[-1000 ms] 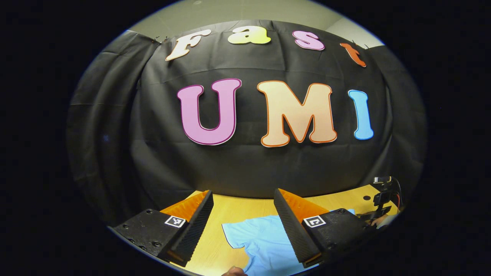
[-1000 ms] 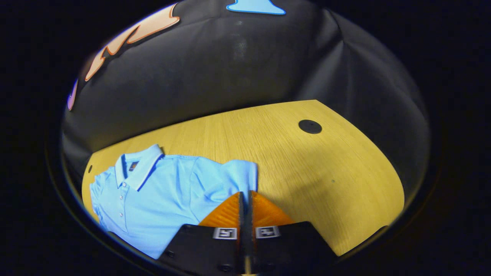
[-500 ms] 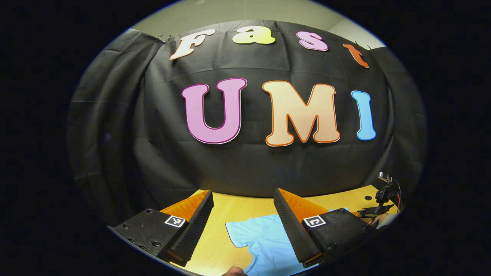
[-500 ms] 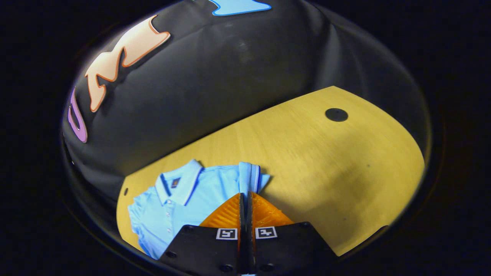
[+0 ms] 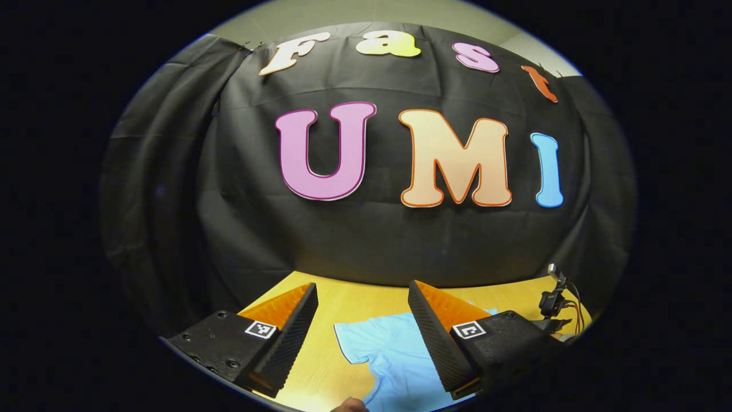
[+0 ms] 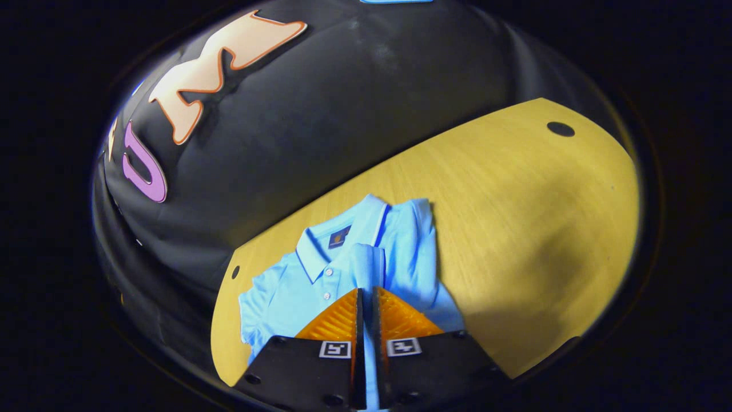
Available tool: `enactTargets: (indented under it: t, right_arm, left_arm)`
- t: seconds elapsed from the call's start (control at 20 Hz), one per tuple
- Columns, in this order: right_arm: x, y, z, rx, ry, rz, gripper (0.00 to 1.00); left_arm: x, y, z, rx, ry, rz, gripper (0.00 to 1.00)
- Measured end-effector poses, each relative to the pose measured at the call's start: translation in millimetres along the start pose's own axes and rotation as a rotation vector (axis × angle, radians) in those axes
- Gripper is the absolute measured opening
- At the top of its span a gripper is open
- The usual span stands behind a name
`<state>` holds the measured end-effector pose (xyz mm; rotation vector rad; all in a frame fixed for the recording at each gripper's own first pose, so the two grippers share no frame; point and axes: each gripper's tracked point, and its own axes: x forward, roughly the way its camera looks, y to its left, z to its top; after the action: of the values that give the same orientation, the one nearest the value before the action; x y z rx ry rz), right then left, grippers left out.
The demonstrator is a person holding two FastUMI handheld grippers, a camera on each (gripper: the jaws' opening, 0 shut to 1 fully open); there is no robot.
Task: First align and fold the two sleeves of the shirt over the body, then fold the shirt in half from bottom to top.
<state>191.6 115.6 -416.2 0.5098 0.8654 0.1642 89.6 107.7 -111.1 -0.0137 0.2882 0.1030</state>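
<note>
A light blue polo shirt (image 6: 297, 280) lies face up on the wooden table (image 6: 514, 200), its collar (image 6: 337, 234) toward the wall. My right gripper (image 6: 366, 294) is shut on the shirt's sleeve (image 6: 366, 263) and holds it over the body, just below the collar. The shoulder part (image 6: 412, 240) is folded inward. In the left gripper view my left gripper (image 5: 362, 286) hovers open above the table with nothing between its fingers. Beneath it lie the shirt's other sleeve (image 5: 357, 340) and side (image 5: 400, 372). The right gripper's rig (image 5: 553, 297) shows far off at the right.
Black cloth walls close the table at the back and sides. A round black cap (image 6: 560, 129) sits in the tabletop at the far right, and a small hole (image 6: 235, 272) lies near the shirt's left sleeve. Bare wood stretches to the right of the shirt.
My right gripper has carried the pinched sleeve from the shirt's right edge leftward over the body. The left gripper has stayed open and nearly still, tilting slightly.
</note>
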Motion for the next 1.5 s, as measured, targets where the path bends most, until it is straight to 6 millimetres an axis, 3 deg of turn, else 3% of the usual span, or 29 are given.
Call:
enactTargets:
  t: [0.1, 0.2, 0.3, 0.35, 0.4, 0.45, 0.5, 0.6, 0.8, 1.0, 1.05, 1.1, 1.25, 1.5]
  right_arm:
    - [-8.8, 11.0, 5.7, -0.052, -0.044, 0.024, 0.48]
    - [-23.6, 8.9, 15.4, -0.089, -0.065, 0.008, 0.91]
    - [-43.1, 13.9, 29.1, -0.122, -0.097, 0.012, 0.96]
    - [-50.7, 13.2, 38.0, -0.153, -0.124, 0.005, 0.89]
    - [-61.5, 14.0, 48.0, -0.183, -0.154, 0.003, 0.96]
    - [-73.8, 15.9, 54.1, -0.208, -0.172, -0.003, 0.89]
    - [-86.6, 15.8, 61.5, -0.226, -0.193, -0.006, 0.96]
    - [-103.1, 14.3, 66.8, -0.261, -0.208, -0.014, 0.98]
    - [-129.9, -2.3, 65.3, -0.309, -0.232, -0.048, 0.98]
    - [-147.7, -39.8, 49.5, -0.341, -0.189, -0.125, 0.98]
    - [-151.0, -48.6, 46.0, -0.338, -0.178, -0.144, 0.94]
    - [-154.7, -54.4, 44.5, -0.331, -0.172, -0.154, 0.98]
    - [-162.8, -65.3, 40.3, -0.320, -0.164, -0.178, 0.98]
    - [-171.3, -69.5, 38.3, -0.346, -0.153, -0.190, 0.98]
  left_arm:
    - [5.6, 4.3, -10.1, -0.023, 0.025, 0.000, 0.95]
    - [13.5, 5.5, -19.5, -0.059, 0.042, -0.003, 0.95]
    - [28.6, 7.5, -34.3, -0.074, 0.067, -0.004, 0.95]
    - [38.1, 9.8, -41.4, -0.076, 0.081, -0.005, 0.95]
    - [47.2, 12.8, -50.2, -0.077, 0.096, 0.000, 0.95]
    - [57.5, 13.6, -60.7, -0.078, 0.113, -0.002, 0.95]
    - [66.7, 14.8, -73.4, -0.079, 0.136, -0.004, 0.95]
    - [87.1, 15.7, -98.0, -0.083, 0.187, -0.005, 0.95]
    - [130.1, 16.4, -148.8, -0.089, 0.279, -0.004, 0.95]
    - [167.6, 24.5, -194.6, -0.072, 0.343, 0.023, 0.95]
    - [173.7, 27.8, -202.6, -0.069, 0.356, 0.036, 0.95]
    - [176.9, 31.0, -210.5, -0.071, 0.372, 0.044, 0.95]
    - [184.6, 37.2, -228.1, -0.091, 0.408, 0.064, 0.95]
    - [184.1, 37.5, -252.9, -0.100, 0.476, 0.069, 0.95]
